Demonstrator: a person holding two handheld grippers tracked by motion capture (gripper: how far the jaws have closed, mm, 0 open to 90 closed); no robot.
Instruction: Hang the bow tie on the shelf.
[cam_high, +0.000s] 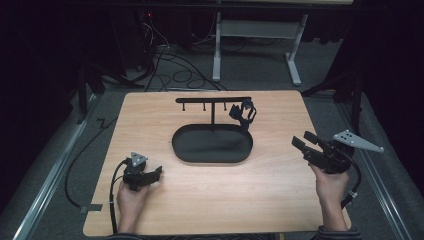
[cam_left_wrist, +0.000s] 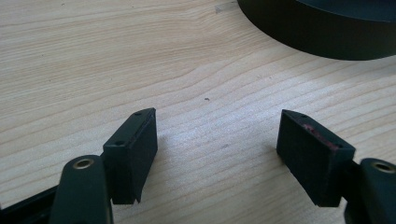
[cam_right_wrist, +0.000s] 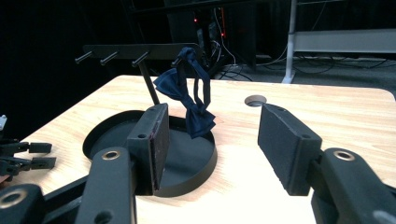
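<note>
A black stand (cam_high: 212, 100) with several pegs rises from the back of a black oval tray (cam_high: 180, 150) at the table's middle. A dark blue bow tie (cam_high: 243, 114) hangs by its strap from the rightmost peg; the right gripper view shows the bow tie (cam_right_wrist: 187, 93) dangling over the tray's rim (cam_right_wrist: 205, 172). My right gripper (cam_high: 301, 139) is open to the right of the tray and points toward the bow tie, well short of it, nothing between its jaws (cam_right_wrist: 214, 140). My left gripper (cam_high: 156, 172) rests low at the front left, open (cam_left_wrist: 217, 126) over bare wood near the tray (cam_left_wrist: 327, 37).
The wooden table (cam_high: 270, 200) has a small round hole (cam_right_wrist: 255, 100) near its far right. Cables lie on the floor beyond the table, and a white desk frame (cam_high: 217, 50) stands behind them. A black cable trails from the left gripper off the table's front left edge.
</note>
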